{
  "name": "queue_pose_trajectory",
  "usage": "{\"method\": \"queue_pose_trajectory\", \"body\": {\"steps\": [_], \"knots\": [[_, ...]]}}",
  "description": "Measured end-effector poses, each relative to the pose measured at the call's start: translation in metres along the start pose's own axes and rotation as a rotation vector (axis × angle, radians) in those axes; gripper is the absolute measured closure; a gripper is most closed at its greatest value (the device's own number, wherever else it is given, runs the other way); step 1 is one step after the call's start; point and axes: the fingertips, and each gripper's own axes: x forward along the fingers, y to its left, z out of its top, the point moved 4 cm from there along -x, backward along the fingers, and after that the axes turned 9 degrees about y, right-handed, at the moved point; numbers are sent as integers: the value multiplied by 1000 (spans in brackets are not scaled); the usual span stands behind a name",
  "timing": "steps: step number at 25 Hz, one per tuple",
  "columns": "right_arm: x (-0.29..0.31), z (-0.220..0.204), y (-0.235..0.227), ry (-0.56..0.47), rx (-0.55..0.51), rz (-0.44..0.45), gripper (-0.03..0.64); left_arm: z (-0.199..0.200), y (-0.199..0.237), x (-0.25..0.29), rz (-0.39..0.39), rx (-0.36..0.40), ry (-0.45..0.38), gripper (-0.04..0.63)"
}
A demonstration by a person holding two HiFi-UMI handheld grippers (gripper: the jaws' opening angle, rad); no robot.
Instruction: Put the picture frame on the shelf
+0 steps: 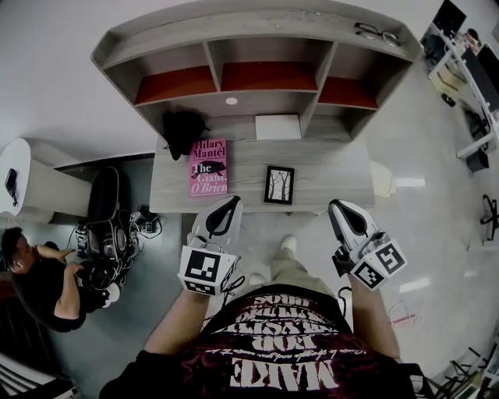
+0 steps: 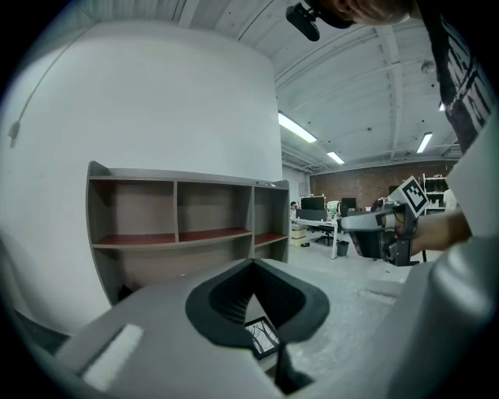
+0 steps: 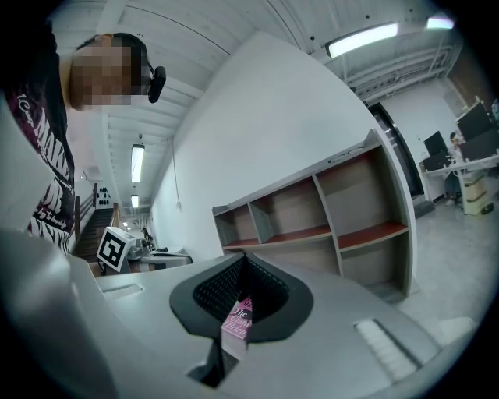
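Nearby: pink book [image 1: 208, 167] laid flat left of the desk [image 1: 327, 179] centre; black bag [image 1: 183, 128] slumped at the back-left corner; white box [image 1: 277, 127] set at the middle of the back edge; glasses [image 1: 378, 33] left on the shelf top; person [image 1: 39, 273] seated on the floor off the left edge.
In the way: white box is placed between picture frame and shelf.
Shelf build: shelf [image 1: 257, 23] is made of grey wood-grain with three open bays and red-brown boards, stood along the back edge.
Frame look: picture frame [image 1: 279, 185] is small and rectangular, with a black border and a pale print of dark branches.
Frame place: desk centre, toward the front edge, just right of the book.
Tongs, left: left gripper [image 1: 232, 199] is held over the front edge, jaws pressed together on nothing; frame is seen just beyond its tips, slightly right.
Tongs, right: right gripper [image 1: 335, 204] is held nearer the front-right corner, jaws closed, empty; frame is found to its left, apart.
Tongs build: grey shells, black ribbed pads.
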Motion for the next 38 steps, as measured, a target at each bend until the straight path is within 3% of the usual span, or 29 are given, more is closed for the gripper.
{"method": "queue_pose_trajectory", "body": {"steps": [8, 17, 31, 38], "knots": [[25, -9, -53, 48, 41, -9, 591, -10, 19, 51, -6, -48, 72, 594], [66, -55, -118, 189, 91, 17, 591, -73, 33, 118, -8, -192, 218, 594], [115, -161, -174, 440, 233, 81, 591, -165, 25, 193, -60, -371, 420, 594], [142, -219, -182, 580, 285, 146, 591, -220, 21, 218, -64, -406, 563, 594]]}}
